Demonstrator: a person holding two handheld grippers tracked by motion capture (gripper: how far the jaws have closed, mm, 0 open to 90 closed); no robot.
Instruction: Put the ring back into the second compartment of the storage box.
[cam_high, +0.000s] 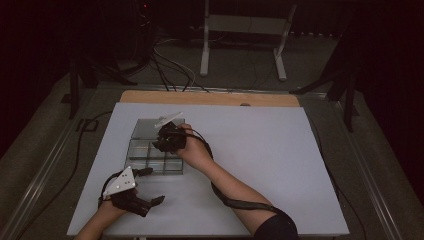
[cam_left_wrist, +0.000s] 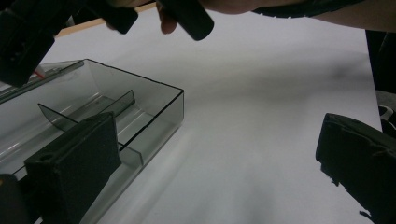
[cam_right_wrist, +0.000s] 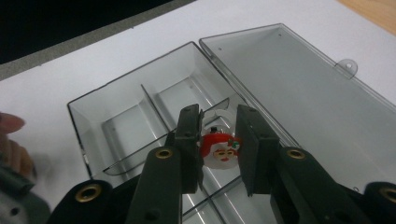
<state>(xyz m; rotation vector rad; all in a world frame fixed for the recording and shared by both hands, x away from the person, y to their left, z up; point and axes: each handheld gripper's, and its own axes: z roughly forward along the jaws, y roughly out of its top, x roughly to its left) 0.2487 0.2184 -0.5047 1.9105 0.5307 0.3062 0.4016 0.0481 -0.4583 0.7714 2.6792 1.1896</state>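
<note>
Right gripper (cam_right_wrist: 218, 150) pinches Santa ring (cam_right_wrist: 219, 148), holds it above open box (cam_right_wrist: 116, 121), over middle compartments, likely to drop it inside. Lid (cam_right_wrist: 299, 88) lies flat behind. Left gripper (cam_left_wrist: 219, 158) spread, empty, waits beside box on table (cam_high: 280, 150).

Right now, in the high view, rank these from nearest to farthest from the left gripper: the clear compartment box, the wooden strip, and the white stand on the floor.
From the left gripper:
1. Clear compartment box, just beyond it on the table.
2. Wooden strip, along the table's far edge.
3. White stand, on the floor beyond the table.

left gripper (cam_high: 145, 192): jaws wide apart | right gripper (cam_right_wrist: 218, 149): jaws clamped
</note>
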